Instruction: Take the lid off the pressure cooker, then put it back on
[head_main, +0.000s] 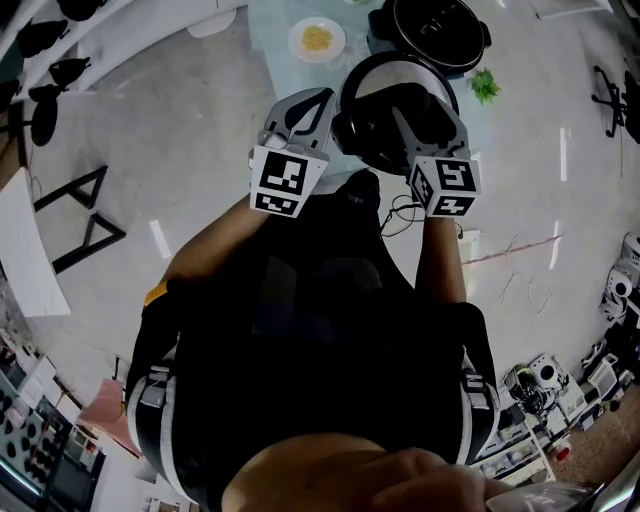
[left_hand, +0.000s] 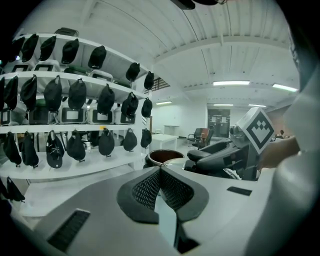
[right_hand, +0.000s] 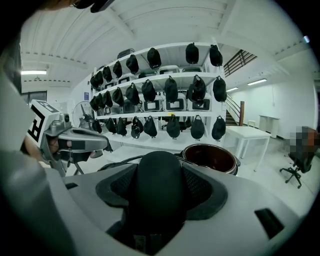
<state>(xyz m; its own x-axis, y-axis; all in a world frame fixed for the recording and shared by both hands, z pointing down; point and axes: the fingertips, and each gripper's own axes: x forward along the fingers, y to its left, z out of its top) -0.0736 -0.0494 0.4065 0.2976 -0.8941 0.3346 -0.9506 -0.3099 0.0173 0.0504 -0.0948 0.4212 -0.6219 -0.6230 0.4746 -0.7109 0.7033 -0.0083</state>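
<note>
Jaws of the right gripper (right_hand: 157, 167) are being clenched on the black handle (right_hand: 157, 192) of the lid (head_main: 372, 125), and the handle is filling the gap between them. Jaws of the left gripper (left_hand: 160, 169) are being pressed together at their tips, with nothing gripped.

The lid is being held in the air in front of the person, off the cooker (head_main: 438, 30) and nearer to the body. The cooker is standing open on the desk (head_main: 275, 60). Its inner pot (right_hand: 210, 157) is showing dark brown walls, and whether anything is lying in it cannot be told. A dish (head_main: 295, 45) with a yellow heap is sitting on the desk to the left of the cooker, and a green sprig (head_main: 485, 85) is lying to the right of the lid.

Both grippers are being held out side by side and pointed toward the cooker. The left one is just beside the lid's rim; whether it is touching cannot be told.
</note>
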